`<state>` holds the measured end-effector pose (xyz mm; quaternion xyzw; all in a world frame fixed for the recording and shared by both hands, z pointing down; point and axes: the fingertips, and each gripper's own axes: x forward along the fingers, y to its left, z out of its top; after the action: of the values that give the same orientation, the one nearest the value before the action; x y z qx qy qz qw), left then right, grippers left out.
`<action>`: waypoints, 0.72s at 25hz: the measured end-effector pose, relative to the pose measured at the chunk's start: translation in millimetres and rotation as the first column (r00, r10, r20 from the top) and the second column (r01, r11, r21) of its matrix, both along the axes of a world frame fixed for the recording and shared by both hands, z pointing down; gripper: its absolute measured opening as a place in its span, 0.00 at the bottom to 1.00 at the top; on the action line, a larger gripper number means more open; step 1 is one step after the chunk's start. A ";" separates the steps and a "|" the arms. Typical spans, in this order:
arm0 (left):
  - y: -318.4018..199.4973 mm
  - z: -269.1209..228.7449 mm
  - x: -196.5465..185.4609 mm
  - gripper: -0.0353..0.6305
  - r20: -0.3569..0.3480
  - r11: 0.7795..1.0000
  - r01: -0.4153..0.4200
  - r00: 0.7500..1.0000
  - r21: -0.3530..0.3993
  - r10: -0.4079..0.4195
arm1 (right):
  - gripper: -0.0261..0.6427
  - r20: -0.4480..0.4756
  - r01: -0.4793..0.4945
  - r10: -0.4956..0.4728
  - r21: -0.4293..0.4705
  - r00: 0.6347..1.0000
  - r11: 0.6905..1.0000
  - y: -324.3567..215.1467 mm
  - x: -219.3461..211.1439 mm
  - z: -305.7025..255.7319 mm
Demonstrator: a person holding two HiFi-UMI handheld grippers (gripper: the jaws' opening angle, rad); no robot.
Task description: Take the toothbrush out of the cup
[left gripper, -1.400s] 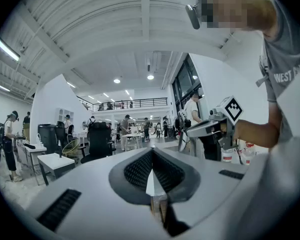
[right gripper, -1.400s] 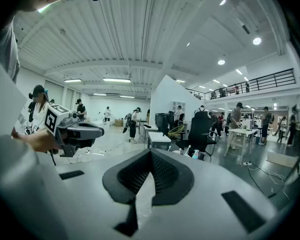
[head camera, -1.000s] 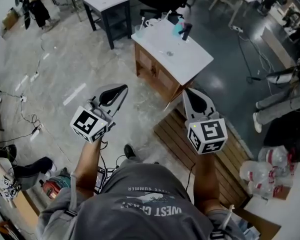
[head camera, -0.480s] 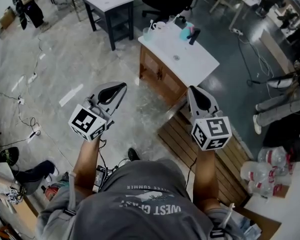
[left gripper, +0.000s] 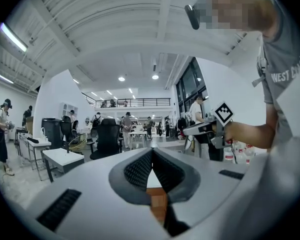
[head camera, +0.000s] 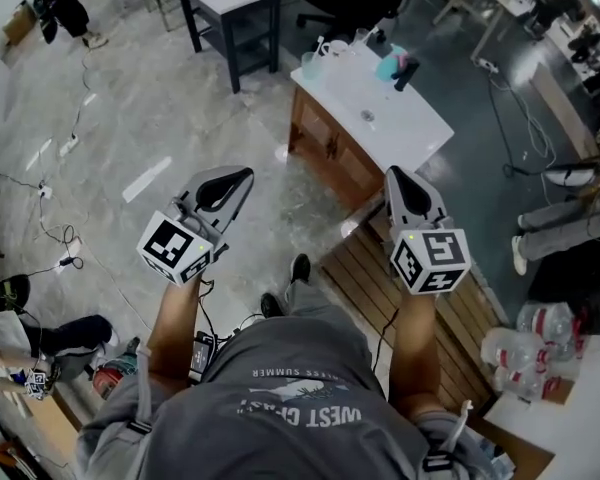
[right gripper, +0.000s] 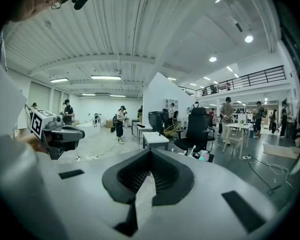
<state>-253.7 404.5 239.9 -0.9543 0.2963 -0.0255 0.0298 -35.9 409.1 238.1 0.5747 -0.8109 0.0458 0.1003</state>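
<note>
While both grippers are well short of the white-topped table point(head camera: 385, 118), the main risk, as I judge it, lies in the arrival. The cup point(head camera: 309, 65) stands at the table's far end among other small vessels. A reach made with the jaws not yet opened, or aimed at the wrong vessel, could tip it or push it off the edge. The toothbrush point(right gripper: 192, 150), a thin white stick upright in that cup as far as I can tell, is too small here to judge its lean, so a pinch could slip off it. On the near side of the table, off to its left, the left gripper point(head camera: 246, 175) has its jaws pressed together on nothing. Just before the table's near edge, the right gripper point(head camera: 393, 172) is likewise closed and empty, pointing towards the table.
</note>
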 end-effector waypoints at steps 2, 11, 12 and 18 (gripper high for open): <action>-10.7 1.7 -2.9 0.05 0.009 1.000 0.017 1.000 -0.001 -0.017 | 0.06 0.007 0.001 -0.001 0.003 1.000 1.000 -14.6 3.7 1.8; -71.5 0.5 3.8 0.05 0.049 0.998 0.060 0.997 -0.004 -0.060 | 0.06 0.041 0.021 -0.021 0.002 0.999 1.000 -91.9 20.8 8.9; -78.7 0.8 7.8 0.05 0.050 0.998 0.062 0.997 -0.006 -0.062 | 0.06 0.042 0.022 -0.022 -0.001 0.999 1.000 -101.2 25.5 10.7; -124.8 3.5 26.2 0.05 0.063 0.997 0.082 0.995 -0.014 -0.081 | 0.06 0.051 0.028 -0.029 0.002 0.998 1.000 -155.9 51.2 10.4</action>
<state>-227.4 279.7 243.4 -0.9404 0.3336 -0.0591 0.0301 15.2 253.3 248.5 0.5618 -0.8213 0.0586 0.0802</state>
